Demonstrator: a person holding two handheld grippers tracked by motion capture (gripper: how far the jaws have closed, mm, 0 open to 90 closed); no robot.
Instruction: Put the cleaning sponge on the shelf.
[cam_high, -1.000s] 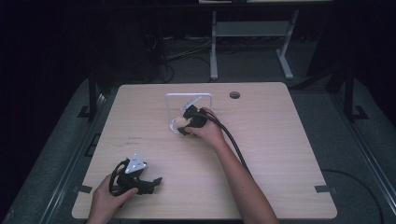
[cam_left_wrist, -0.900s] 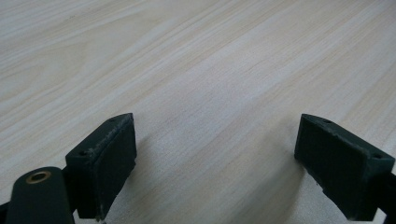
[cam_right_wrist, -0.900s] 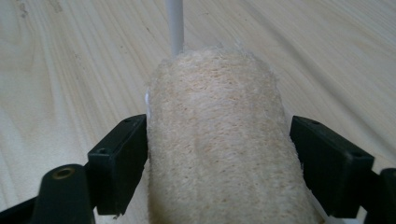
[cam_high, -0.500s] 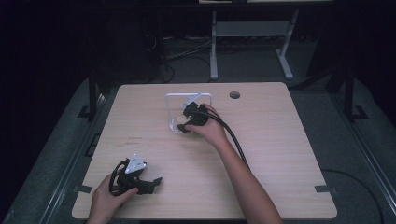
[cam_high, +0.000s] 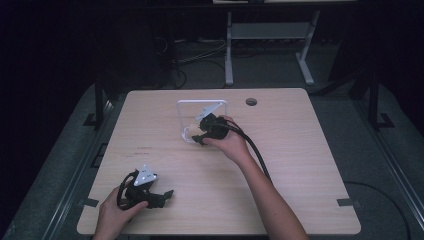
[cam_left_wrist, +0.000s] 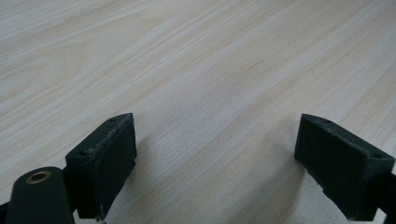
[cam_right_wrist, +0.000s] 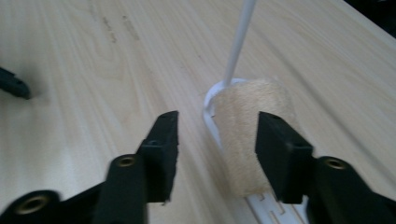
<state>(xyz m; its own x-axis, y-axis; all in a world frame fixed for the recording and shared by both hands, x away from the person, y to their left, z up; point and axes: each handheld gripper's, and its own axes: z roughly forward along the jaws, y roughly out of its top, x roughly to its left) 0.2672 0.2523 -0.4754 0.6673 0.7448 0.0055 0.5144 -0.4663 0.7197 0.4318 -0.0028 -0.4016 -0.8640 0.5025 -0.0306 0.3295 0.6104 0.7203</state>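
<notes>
High view: the counter (cam_high: 310, 165) carries a white rack (cam_high: 201, 120) near the middle of its far edge. The right claw (cam_high: 199, 136) is at the rack's near-left corner; its jaws have just been closing, a tan sponge (cam_right_wrist: 254, 135) beside the right jaw, gap on the left. The left claw (cam_high: 165, 196), near the near-left corner, stands apart, empty.

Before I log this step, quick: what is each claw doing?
Left claw: open, nothing between its jaws.
Right claw: open, jaws have just been closing, sponge partly between them, not gripped.
</notes>
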